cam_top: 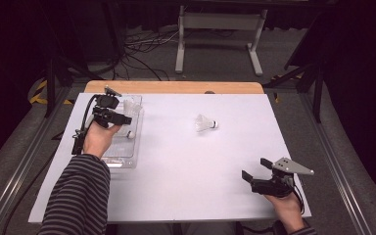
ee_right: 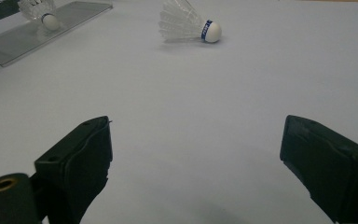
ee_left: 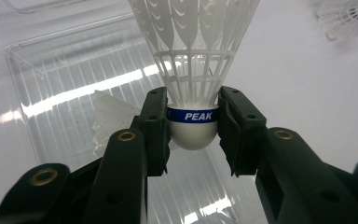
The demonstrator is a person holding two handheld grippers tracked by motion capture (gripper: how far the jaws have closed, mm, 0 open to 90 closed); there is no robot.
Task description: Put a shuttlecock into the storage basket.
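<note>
While left claw [ee_left: 193, 128] grips shuttlecock [ee_left: 193, 70] over clear tray [ee_left: 51, 93], another inside, right claw [ee_right: 193, 158] open.

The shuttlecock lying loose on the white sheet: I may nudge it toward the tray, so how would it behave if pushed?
The shuttlecock lies on its side, so it would probably swing in an arc around its rounded cork tip rather than slide straight. Its thin, open feather skirt suggests it is very light and would skid easily, and the skirt might bend under a firm push.

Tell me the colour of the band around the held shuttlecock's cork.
Blue with white lettering, on the shuttlecock gripped by the left gripper; the left gripper view shows it best.
</note>
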